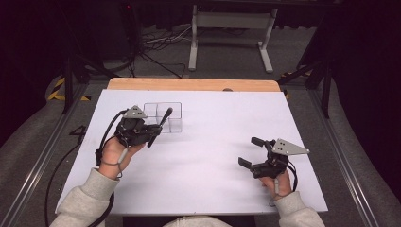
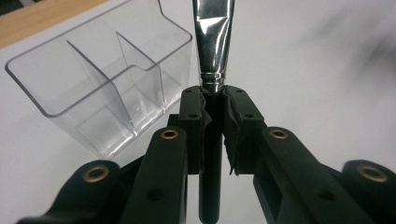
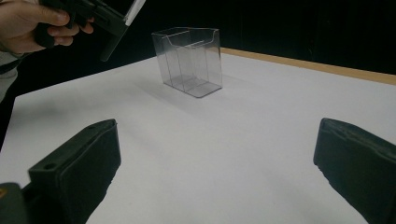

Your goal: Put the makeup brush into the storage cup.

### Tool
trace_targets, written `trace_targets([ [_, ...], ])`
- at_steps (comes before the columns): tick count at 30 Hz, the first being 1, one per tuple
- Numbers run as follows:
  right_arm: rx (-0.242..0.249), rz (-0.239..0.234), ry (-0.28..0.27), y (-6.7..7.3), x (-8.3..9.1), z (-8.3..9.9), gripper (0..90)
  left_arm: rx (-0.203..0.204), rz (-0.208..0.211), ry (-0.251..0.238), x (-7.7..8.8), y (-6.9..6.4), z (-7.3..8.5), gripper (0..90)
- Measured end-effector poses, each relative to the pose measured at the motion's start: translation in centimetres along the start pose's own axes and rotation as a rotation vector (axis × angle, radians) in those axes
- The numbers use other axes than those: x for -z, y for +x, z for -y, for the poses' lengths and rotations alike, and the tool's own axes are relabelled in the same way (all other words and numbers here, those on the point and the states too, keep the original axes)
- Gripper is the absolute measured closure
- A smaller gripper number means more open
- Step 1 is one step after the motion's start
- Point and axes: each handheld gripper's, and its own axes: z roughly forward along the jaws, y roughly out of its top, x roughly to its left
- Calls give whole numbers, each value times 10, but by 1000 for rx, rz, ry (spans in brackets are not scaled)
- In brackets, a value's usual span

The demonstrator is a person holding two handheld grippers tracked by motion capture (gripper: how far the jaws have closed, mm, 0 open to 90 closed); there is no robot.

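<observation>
Clamped in the left gripper (image 2: 214, 109) is a makeup brush (image 2: 212, 42): the two black jaws press from both sides on its dark handle, just below the shiny metal ferrule, and the butt of the handle hangs free beneath them. In the high view the left gripper (image 1: 152, 128) hangs over the left half of the desk (image 1: 213, 156) with the brush (image 1: 161, 125) slanting up and away from it, its far end over the clear organiser (image 1: 165, 116). That organiser (image 2: 107, 88) is a small transparent box with thin dividers making several compartments, and it stands upright toward the far left of the desk, just beyond the gripper; nothing lies in it that I can make out.

By its look the brush should be light and stiff, with a smooth round handle that could roll or slide between the pads, so the present hold near the ferrule, where the handle meets a shoulder, seems a sound place. The organiser looks light and hard, probably easy to tip or push along the smooth sheet if the brush catches a wall or divider.

Toward the near right corner the right gripper (image 1: 249, 152) rests low with its jaws spread wide and nothing between them, well apart from the box (image 3: 189, 60). Between the brush and the compartments nothing stands in the way; the dividers themselves are the only narrow passage.
</observation>
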Motion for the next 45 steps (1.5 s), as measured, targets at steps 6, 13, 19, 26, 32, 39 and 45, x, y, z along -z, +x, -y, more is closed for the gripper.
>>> trace_targets([
  [6,2,-1,-3,0,0,0,9,0,-2,-71,2,-3,-2,782],
  [13,1,-1,-4,1,0,0,9,14,-2,-170,3,-4,-5,782],
  [19,4,-2,-4,0,1,0,9,31,-22,-242,2,-3,-5,782],
  [26,4,-1,-6,0,2,0,9,30,-53,-357,4,-3,-4,782],
  [32,3,1,-7,0,2,0,9,31,-61,-408,2,-3,-4,782],
  [39,7,1,-14,1,2,0,5,40,-44,-444,-3,1,-5,782],
  [45,9,-1,-23,1,2,-1,4,48,-36,-461,-11,8,-9,782],
])
